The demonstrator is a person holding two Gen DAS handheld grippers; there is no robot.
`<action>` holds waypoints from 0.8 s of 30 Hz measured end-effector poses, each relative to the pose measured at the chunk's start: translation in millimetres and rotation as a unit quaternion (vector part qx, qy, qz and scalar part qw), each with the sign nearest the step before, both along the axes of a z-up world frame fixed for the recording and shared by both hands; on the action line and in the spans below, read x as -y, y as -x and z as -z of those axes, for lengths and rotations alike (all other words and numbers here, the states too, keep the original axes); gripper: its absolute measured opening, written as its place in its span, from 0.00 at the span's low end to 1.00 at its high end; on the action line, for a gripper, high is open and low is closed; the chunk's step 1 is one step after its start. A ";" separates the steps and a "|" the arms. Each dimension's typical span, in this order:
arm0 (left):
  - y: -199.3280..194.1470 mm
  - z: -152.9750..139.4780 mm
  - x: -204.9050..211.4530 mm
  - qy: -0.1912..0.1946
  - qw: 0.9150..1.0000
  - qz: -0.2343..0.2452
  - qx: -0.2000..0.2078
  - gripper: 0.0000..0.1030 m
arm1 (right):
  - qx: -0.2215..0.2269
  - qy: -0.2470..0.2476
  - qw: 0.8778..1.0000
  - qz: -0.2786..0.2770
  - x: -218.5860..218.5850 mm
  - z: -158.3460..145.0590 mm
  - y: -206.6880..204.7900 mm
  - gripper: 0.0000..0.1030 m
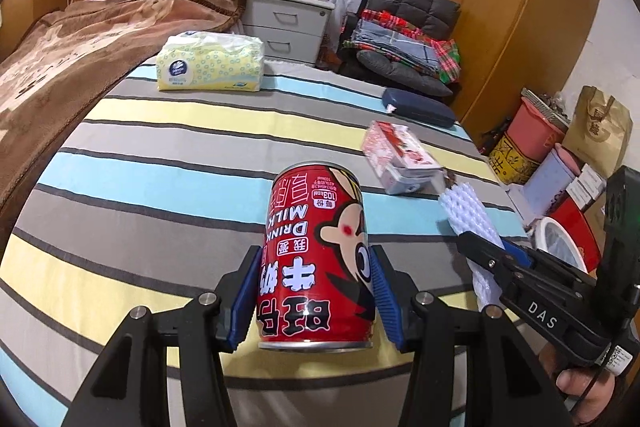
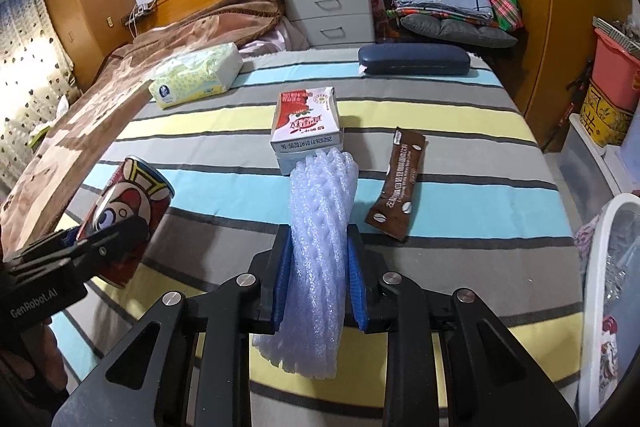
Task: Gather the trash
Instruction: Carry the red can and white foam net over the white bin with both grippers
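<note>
My left gripper (image 1: 314,263) is shut on a red milk drink can (image 1: 316,251) and holds it above the striped bed; the can also shows in the right wrist view (image 2: 128,203). My right gripper (image 2: 320,247) is shut on a white foam fruit net (image 2: 320,227), which also shows in the left wrist view (image 1: 468,215). A red and white milk carton (image 2: 306,127) lies on the bed ahead. A brown coffee sachet (image 2: 400,183) lies to its right.
A yellow tissue pack (image 2: 196,75) and a dark blue glasses case (image 2: 414,61) lie farther back on the striped bed (image 2: 460,187). A brown blanket (image 2: 100,115) covers the left side. A white bin (image 2: 612,267) lined with a bag stands beside the bed at right.
</note>
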State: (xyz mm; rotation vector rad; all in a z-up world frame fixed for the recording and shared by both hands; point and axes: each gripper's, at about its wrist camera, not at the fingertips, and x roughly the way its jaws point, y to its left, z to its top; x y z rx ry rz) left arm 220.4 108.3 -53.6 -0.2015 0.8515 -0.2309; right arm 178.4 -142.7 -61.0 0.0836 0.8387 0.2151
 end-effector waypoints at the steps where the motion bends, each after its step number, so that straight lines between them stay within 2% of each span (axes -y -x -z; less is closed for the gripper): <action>1: 2.6 -1.6 1.3 -0.001 1.000 0.001 0.002 0.51 | 0.002 -0.001 1.000 0.000 1.3 -1.3 1.7 0.26; 13: 32.3 -22.7 39.7 -0.016 0.999 0.024 0.024 0.51 | 0.030 -0.012 0.999 0.026 31.1 -15.8 27.9 0.26; 24: 49.4 -41.1 95.5 -0.020 0.996 0.067 0.050 0.51 | 0.056 -0.019 0.996 0.064 73.7 -28.5 49.4 0.26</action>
